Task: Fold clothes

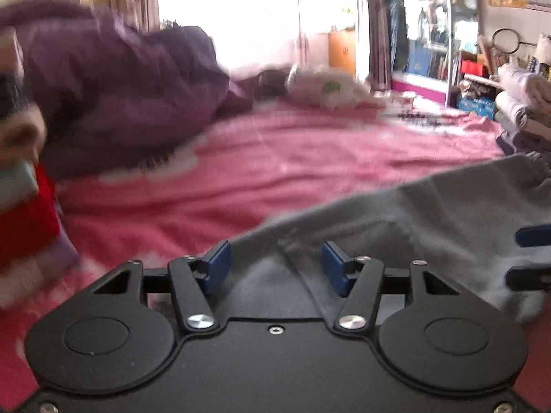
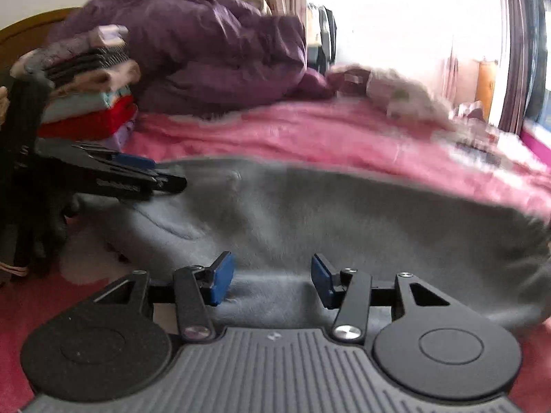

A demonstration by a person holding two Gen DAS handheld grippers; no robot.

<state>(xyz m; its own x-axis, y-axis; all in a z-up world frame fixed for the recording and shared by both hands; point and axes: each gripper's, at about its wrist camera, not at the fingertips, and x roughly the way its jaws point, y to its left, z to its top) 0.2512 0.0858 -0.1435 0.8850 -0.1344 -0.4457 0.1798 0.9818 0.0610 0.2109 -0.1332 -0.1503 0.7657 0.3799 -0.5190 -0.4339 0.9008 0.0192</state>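
One grey garment (image 2: 344,213), soft, rumpled, blurred, spread on pink bedspread (image 2: 310,130). Two grippers, left (image 1: 275,268) and right (image 2: 272,280), jaws apart, cloth between.

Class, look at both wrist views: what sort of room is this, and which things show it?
Most likely a bedroom at home. A pink bedsheet covers a bed, a bunched purple duvet lies on it, and a stack of folded clothes sits beside a grey garment.
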